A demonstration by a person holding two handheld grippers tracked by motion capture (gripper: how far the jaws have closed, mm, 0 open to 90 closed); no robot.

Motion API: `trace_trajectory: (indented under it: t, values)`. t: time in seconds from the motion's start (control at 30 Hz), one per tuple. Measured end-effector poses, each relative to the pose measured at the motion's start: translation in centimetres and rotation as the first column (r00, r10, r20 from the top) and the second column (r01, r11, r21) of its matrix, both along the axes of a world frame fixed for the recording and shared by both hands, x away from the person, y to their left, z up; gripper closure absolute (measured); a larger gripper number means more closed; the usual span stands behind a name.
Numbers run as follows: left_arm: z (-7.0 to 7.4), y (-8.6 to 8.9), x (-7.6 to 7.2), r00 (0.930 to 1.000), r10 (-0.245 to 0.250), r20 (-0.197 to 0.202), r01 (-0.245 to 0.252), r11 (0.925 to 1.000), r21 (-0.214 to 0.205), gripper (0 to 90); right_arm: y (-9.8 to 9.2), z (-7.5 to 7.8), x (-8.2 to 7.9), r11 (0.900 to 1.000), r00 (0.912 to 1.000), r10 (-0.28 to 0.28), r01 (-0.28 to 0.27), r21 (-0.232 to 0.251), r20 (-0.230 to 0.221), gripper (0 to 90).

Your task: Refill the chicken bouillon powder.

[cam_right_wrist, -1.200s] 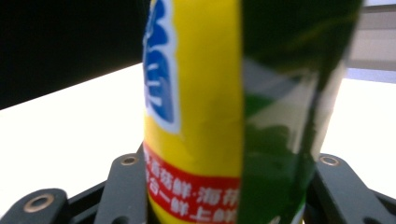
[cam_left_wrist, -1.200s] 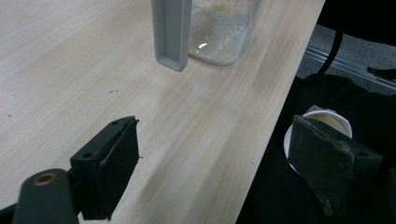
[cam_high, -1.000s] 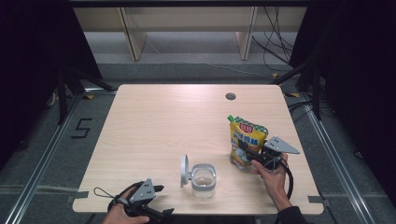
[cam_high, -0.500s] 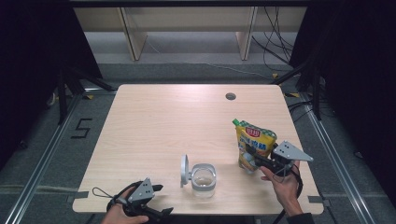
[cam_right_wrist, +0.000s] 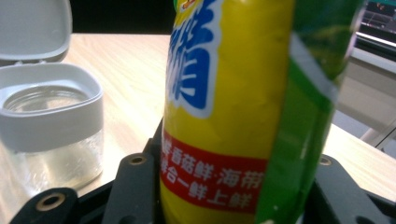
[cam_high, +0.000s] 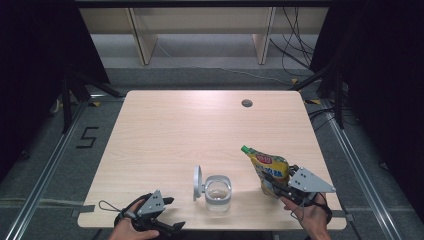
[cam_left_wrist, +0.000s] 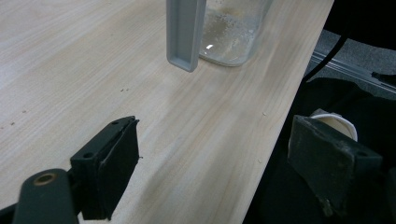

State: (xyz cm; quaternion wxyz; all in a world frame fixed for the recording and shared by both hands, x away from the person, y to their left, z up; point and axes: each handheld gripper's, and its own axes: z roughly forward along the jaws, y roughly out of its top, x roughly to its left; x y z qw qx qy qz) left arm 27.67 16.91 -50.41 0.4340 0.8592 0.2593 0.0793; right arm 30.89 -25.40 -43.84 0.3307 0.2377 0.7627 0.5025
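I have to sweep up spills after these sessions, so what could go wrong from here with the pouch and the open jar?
The right gripper clamps the yellow spouted pouch only near its bottom, so it may sag or slip free. The glass jar, with its lid flipped up, stands near the table's front edge; a nudge could push it off. The left gripper rests open, apart from the jar, so nothing steadies it.

we see a light wooden table (cam_high: 165,135) at the centre of the frame, with a round cable hole (cam_high: 246,103) toward its upper right. a clear glass jar (cam_high: 218,192) stands on it near the lower edge, grey lid (cam_high: 198,182) hinged open and upright at its left. the table rests on grey floor (cam_high: 45,165).
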Motion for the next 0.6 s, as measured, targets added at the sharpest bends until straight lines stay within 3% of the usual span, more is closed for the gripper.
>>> trace_trajectory:
  t: [0.2,0.3,0.33,0.37,0.43,0.47,0.6]
  values:
    - [-0.1,-0.1,0.0,1.0000,0.004,-0.007,-0.004,0.9999,-0.012,15.8,1.1,0.2,-1.2,0.9948,0.9991,0.037,-0.035,-0.095,0.021,56.8]
    - [-0.1,-0.1,0.0,1.0000,0.004,-0.008,-0.004,0.9999,-0.010,15.8,2.1,0.2,-2.1,0.9835,0.9982,0.059,-0.057,-0.172,0.011,56.9]
    - [-0.2,-0.3,-0.1,0.9998,0.011,-0.015,-0.011,0.9994,-0.031,15.8,2.3,0.2,-2.2,0.9805,0.9974,0.065,-0.057,-0.188,0.032,57.1]
    - [-0.1,-0.1,0.0,1.0000,0.004,-0.009,-0.004,0.9999,-0.009,15.8,2.5,0.2,-2.4,0.9775,0.9975,0.065,-0.058,-0.203,0.028,57.6]
    - [-0.1,-0.1,-0.1,1.0000,0.005,-0.006,-0.005,0.9999,-0.012,15.8,2.8,0.3,-2.7,0.9708,0.9970,0.069,-0.059,-0.233,0.035,57.9]
    - [0.0,0.0,0.1,1.0000,-0.007,-0.003,0.007,0.9999,0.007,15.8,2.9,0.4,-2.7,0.9647,0.9951,0.085,-0.070,-0.254,0.050,57.9]
    - [-0.1,-0.2,0.0,1.0000,0.001,-0.009,-0.001,1.0000,-0.006,15.9,3.9,0.3,-3.1,0.9315,0.9921,0.105,-0.073,-0.356,0.069,58.0]
